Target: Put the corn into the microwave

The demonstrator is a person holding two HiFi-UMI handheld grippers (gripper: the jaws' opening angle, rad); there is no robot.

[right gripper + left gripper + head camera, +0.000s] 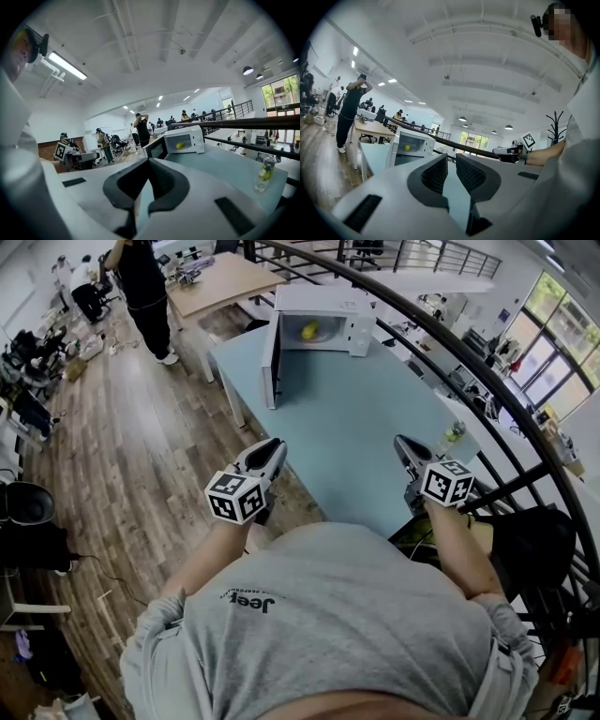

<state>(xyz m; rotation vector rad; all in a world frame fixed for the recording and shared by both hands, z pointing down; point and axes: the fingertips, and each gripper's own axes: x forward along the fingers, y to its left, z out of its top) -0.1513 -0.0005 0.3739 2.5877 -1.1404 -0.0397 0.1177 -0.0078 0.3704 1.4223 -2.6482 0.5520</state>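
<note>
Head view is filled by a pale blue desk [356, 418], at whose far end a white microwave [323, 320] is stood with its door [271, 357] swung wide open toward the left. The corn [309, 330], a small yellow piece, is seen lying inside the microwave cavity, well apart from both grippers. The left gripper [278, 442] is held at the near left edge of the desk, over the border between desk and wooden floor [122, 456], and the right gripper [401, 441] is held above the near right part of the desk; both are pointed toward the microwave. In the left gripper view the jaws are shown drawn together with nothing between them, only a thin sliver of desk being visible past the pads. In the right gripper view the jaws are likewise shown closed, tips meeting, with nothing gripped. A clear bottle [454, 434] with yellowish contents is stood upright near the right edge of the desk, beside a dark railing [450, 343]. A person in dark clothes [145, 287] is seen standing on the floor beyond the desk.
</note>
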